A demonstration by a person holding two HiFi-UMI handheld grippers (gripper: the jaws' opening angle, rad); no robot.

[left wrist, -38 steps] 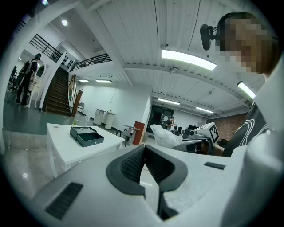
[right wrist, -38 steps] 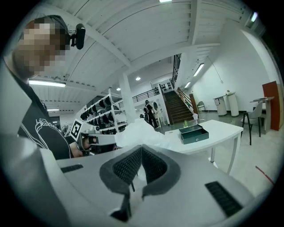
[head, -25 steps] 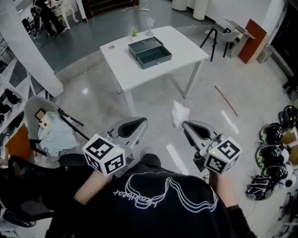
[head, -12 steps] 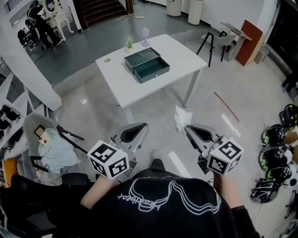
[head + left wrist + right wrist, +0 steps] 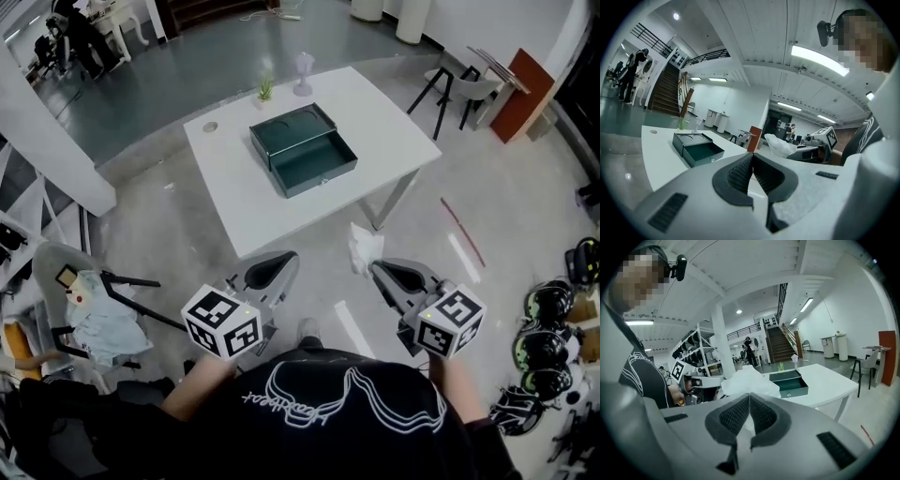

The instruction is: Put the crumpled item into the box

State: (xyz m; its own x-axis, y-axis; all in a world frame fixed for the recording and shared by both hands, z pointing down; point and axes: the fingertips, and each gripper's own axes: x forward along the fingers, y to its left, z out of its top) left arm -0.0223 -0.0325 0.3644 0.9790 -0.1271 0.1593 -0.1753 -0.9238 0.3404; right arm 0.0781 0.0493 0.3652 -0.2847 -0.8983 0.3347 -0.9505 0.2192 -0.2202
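Right tongs (image 5: 373, 266) clamped on the crumpled white paper (image 5: 364, 247), which I hold in the air over the floor, just off the white bench's (image 5: 234, 192) near edge. Left tongs (image 5: 292, 256) closed with nothing between them, level with the right ones and apart from them. Dark green box (image 5: 281, 131) sits mid-bench with its drawer (image 5: 317, 167) pulled out toward the near edge. Small plant (image 5: 265, 90) and clear vase (image 5: 304, 67) stand at the far edge.
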